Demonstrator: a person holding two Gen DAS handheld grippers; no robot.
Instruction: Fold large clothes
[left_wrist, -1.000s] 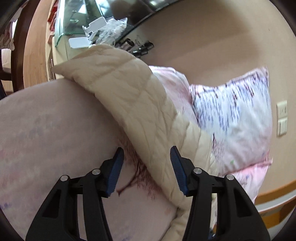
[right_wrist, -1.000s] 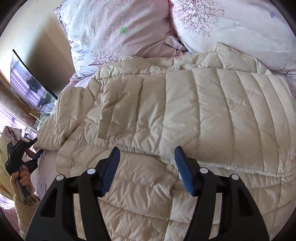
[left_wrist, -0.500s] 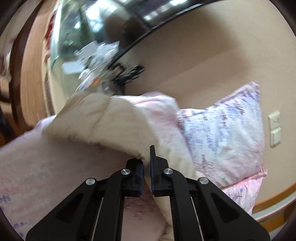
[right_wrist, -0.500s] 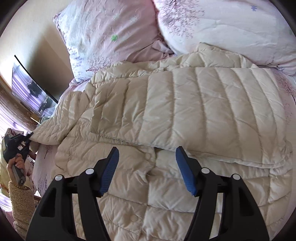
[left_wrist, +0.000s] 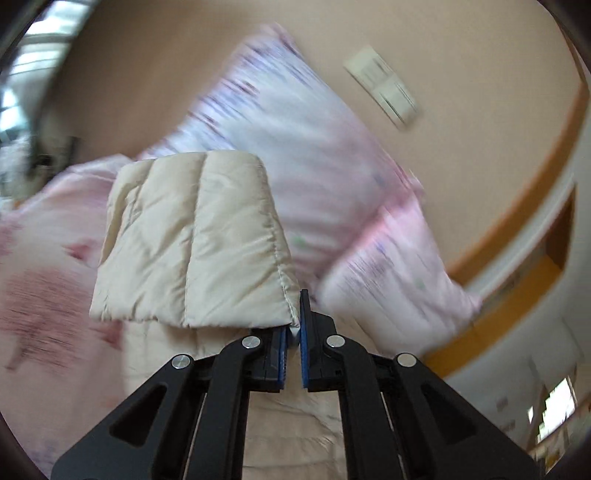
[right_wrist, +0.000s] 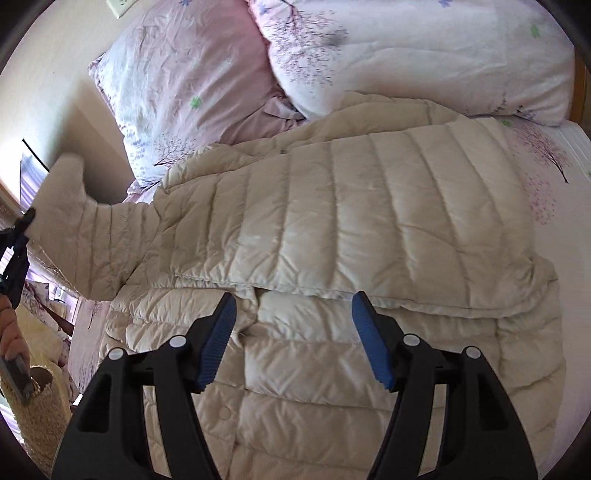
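Note:
A cream quilted down jacket (right_wrist: 332, 229) lies spread on the bed, one sleeve folded across its body. My left gripper (left_wrist: 293, 332) is shut on the edge of the other sleeve (left_wrist: 192, 240) and holds it lifted off the bed. In the right wrist view that raised sleeve (right_wrist: 77, 236) hangs at the far left beside the left gripper (right_wrist: 16, 243). My right gripper (right_wrist: 291, 332) is open and empty, hovering just above the jacket's front near the folded sleeve's lower edge.
Two pink floral pillows (right_wrist: 207, 85) (right_wrist: 424, 55) lie at the head of the bed against a beige wall (left_wrist: 461, 55) with a switch plate (left_wrist: 384, 88). A woven basket (right_wrist: 40, 402) stands off the bed's left side. The pink floral sheet (right_wrist: 546, 177) shows right of the jacket.
My left gripper closed on the sleeve edge and lifted it up and over toward the jacket body. My right gripper moved slightly forward over the jacket, still open.

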